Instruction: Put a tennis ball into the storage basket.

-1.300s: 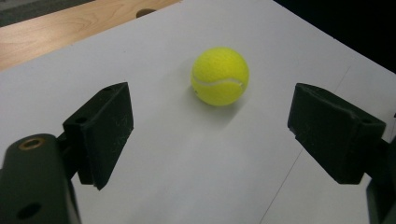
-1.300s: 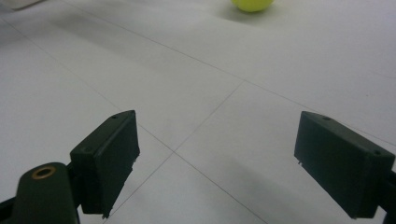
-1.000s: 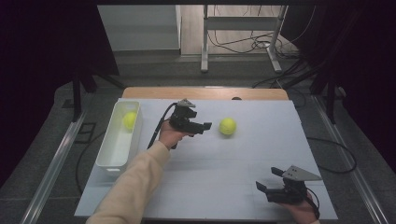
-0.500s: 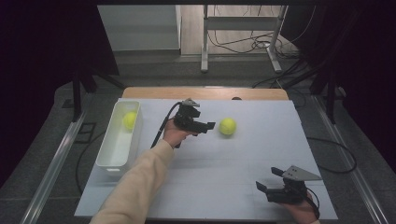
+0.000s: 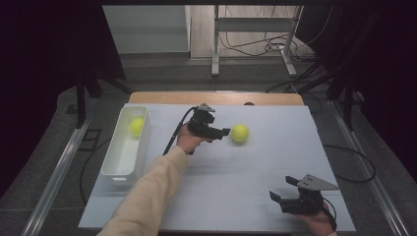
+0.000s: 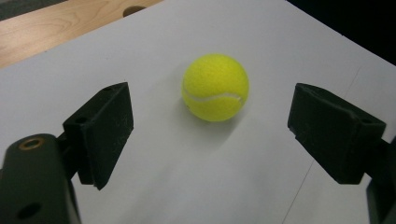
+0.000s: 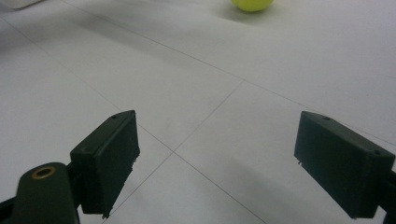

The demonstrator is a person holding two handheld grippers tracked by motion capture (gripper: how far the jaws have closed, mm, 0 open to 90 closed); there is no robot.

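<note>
Lying on the white tabletop [image 5: 221,196] past mid-table, just ahead of the left gripper [image 5: 223,132]: a round, fuzzy yellow-green tennis ball [image 5: 239,132] with a white seam. Seen along the left gripper's own view, ball [image 6: 215,87] centred beyond the two black jaws, jaws spread wider than the ball, not touching it, bare tabletop between. Nothing standing in the path from jaws to ball. Off to the left edge, a long white plastic bin [image 5: 114,167] holding a second yellow-green tennis ball [image 5: 136,127], well apart from the first. Right gripper [image 5: 279,191] low at the near right corner, jaws wide, nothing between them; probably resting on the tabletop, though contact hard to judge. Strip of bare wood [image 5: 162,97] along the far edge.
</note>
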